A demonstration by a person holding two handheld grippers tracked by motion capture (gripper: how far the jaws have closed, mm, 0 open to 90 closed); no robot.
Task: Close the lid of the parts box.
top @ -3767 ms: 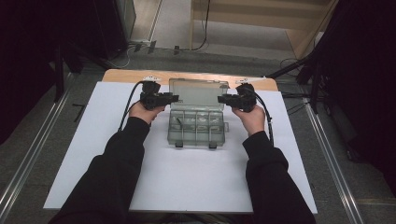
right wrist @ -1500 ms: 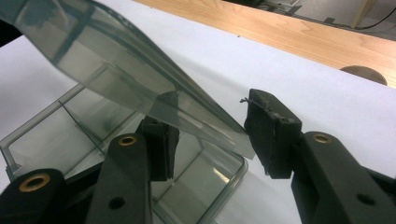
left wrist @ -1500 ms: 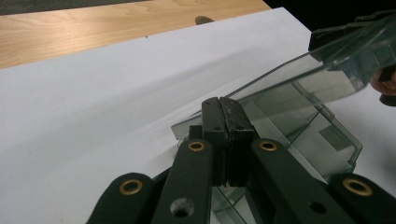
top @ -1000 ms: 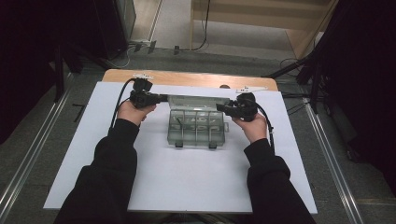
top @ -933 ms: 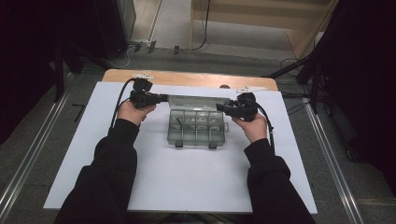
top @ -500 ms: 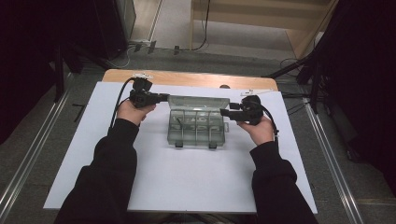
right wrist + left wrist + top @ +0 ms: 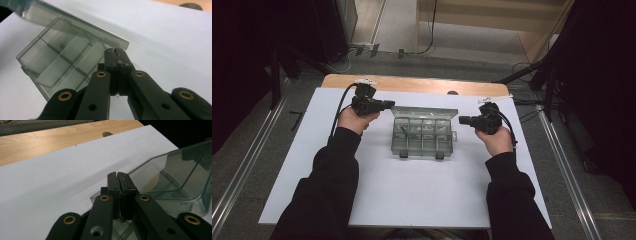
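A clear plastic compartment box (image 7: 422,140) sits on the white sheet (image 7: 412,195), its lid (image 7: 424,111) raised at the back. My left gripper (image 7: 391,105) is shut, its tips right at the lid's left corner; in the left gripper view the shut gripper (image 7: 117,173) rests beside the tilted lid (image 7: 175,172), with nothing seen between the pads. My right gripper (image 7: 461,120) is a short way off the box's right side. Its jaws have just closed with nothing between them. In the right gripper view the gripper (image 7: 115,50) points at the box (image 7: 57,62) under the lid (image 7: 82,28).
The white sheet covers most of a wooden table (image 7: 422,85), whose bare strip runs along the far edge and bears a dark knot (image 7: 107,133). Metal rails and cables lie on the floor around it. The person's dark sleeves (image 7: 332,185) reach in from the near edge.
The right hand has drawn rightward, away from the box's right edge, and its jaws now stand together. The left hand and the raised lid have stayed put.
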